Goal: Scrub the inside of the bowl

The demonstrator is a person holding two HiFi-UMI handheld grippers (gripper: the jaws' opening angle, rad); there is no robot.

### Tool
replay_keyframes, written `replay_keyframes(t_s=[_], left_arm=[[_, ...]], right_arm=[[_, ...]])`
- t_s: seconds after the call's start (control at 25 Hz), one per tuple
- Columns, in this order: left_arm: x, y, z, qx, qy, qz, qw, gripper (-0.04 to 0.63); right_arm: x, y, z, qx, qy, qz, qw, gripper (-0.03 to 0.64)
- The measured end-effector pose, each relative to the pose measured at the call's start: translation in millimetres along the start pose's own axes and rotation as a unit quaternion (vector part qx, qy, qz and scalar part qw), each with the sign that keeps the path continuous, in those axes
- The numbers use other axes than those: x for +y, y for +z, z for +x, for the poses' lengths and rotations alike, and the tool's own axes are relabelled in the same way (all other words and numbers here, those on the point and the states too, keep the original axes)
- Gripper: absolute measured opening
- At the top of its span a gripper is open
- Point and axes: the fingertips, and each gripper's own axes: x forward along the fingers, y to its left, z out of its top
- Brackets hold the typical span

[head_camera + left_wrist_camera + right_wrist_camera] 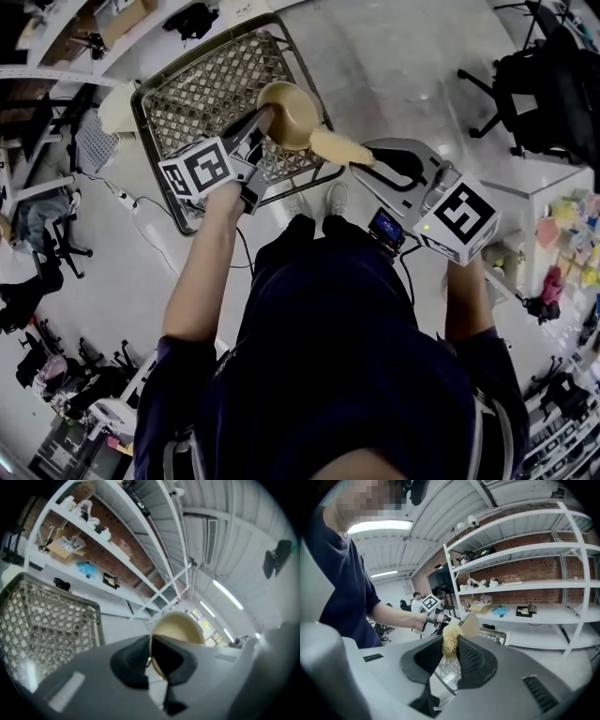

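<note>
Beneath me the pale floor [403,56] carries the mesh-topped table [202,89], a black office chair [539,80] and a white power strip [122,198] left of my shoes [336,197]

White metal shelving [553,616] lines a red brick wall [543,567] under a ribbed ceiling with strip lights [379,526]. Black office chairs [544,84] stand on the pale, glossy floor [394,56].
</note>
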Motion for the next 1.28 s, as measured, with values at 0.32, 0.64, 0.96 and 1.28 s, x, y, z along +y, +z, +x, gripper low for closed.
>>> replay_keyframes(t_s=[0.32, 0.64, 0.96, 1.28], left_arm=[[-26, -15, 13, 0.045, 0.018, 0.132, 0.99, 0.006], [-42, -27, 14, 0.093, 0.046, 0.295, 0.9499, 0.006], [-62, -18, 13, 0.071, 0.062, 0.386, 0.9176, 0.008], [-43, -16, 2, 0.076, 0.076, 0.376, 0.9203, 0.006]], right_arm=[[24, -14, 23, 0.078, 0.012, -0.072, 0.994, 0.078], [-3, 7, 17, 0.106, -0.06, -0.136, 0.983, 0.078], [21, -45, 68, 0.246, -0.068, -0.263, 0.93, 0.078], [-5, -28, 51, 0.231, -0.102, -0.239, 0.938, 0.077]])
